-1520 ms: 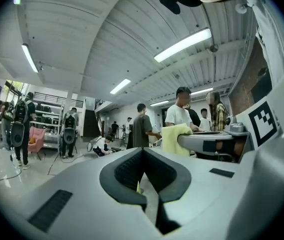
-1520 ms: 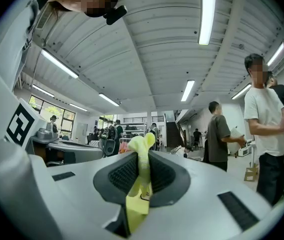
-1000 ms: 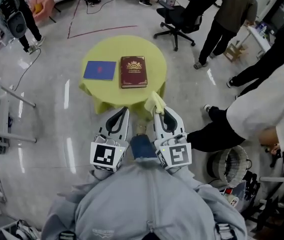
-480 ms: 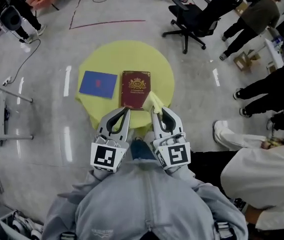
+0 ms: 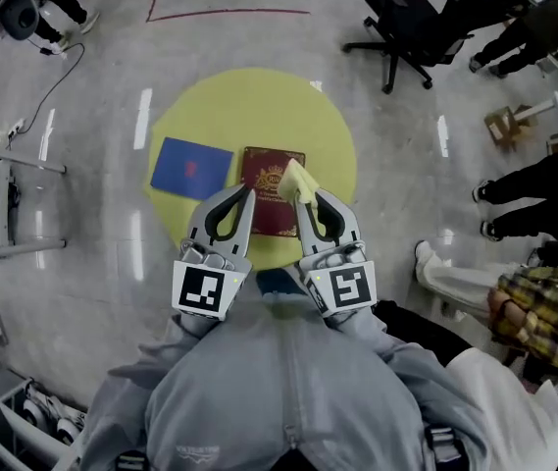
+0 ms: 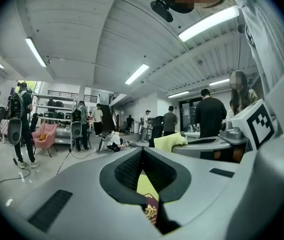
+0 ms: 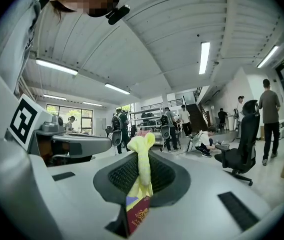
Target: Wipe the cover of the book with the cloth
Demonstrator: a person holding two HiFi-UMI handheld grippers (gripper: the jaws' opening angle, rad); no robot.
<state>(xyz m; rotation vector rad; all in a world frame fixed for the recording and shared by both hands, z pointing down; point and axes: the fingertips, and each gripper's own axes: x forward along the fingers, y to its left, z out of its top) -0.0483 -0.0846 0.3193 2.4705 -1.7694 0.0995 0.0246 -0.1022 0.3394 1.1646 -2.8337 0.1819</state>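
The fingers of your right gripper [image 5: 298, 199] clamp the yellow cloth [image 5: 296, 178] over the book [image 5: 273, 219]. Those of your left gripper [image 5: 249, 196] are pressed together, empty.

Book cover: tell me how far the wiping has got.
Done: the right gripper is shut on the yellow cloth. In hand: it holds the cloth over the red book on the yellow table; whether they touch cannot be told. The left gripper is shut and empty. Left: the wiping itself, with no stroke across the cover evident.
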